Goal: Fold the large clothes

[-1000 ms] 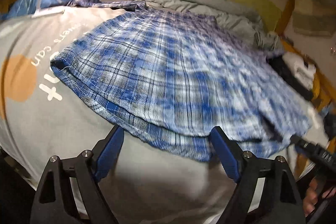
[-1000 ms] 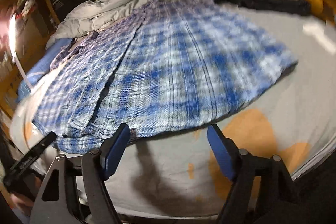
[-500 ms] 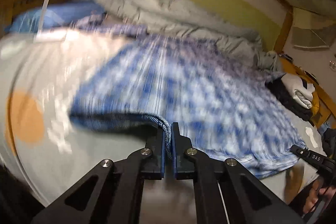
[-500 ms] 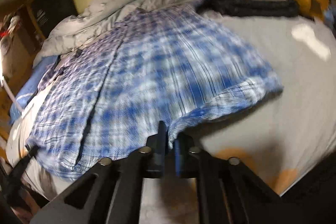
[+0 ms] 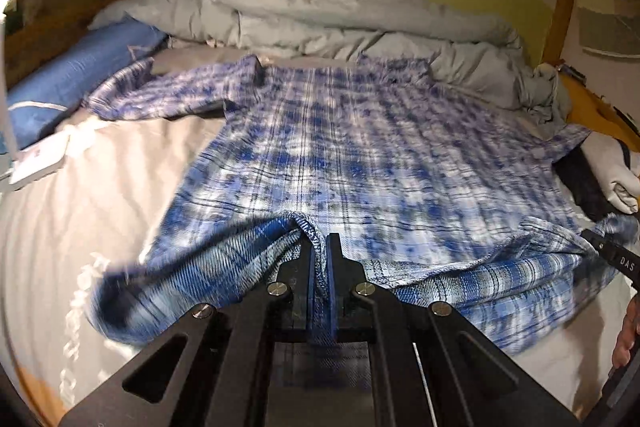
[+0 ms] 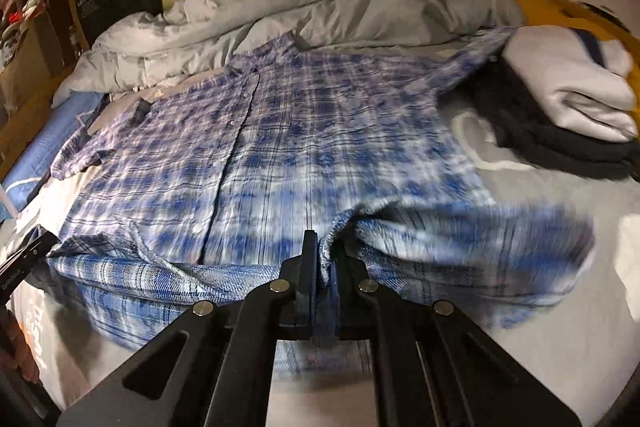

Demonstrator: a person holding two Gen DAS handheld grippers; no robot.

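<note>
Both grippers are clamped on the near hem of a blue plaid shirt (image 5: 360,155), the left gripper (image 5: 319,259) toward one corner, the right gripper (image 6: 322,255) toward the other. The shirt lies button-side up on the bed (image 6: 560,347), its length running straight away from both tongs toward the collar by the rumpled grey duvet (image 5: 320,15). The hem looks set to travel that way; neither hand is nearer.

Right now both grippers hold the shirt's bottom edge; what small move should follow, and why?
Probably carry the hem toward the collar: the left gripper and right gripper are shut on the plaid shirt, whose hem is lifted while the rest lies flat.
</note>
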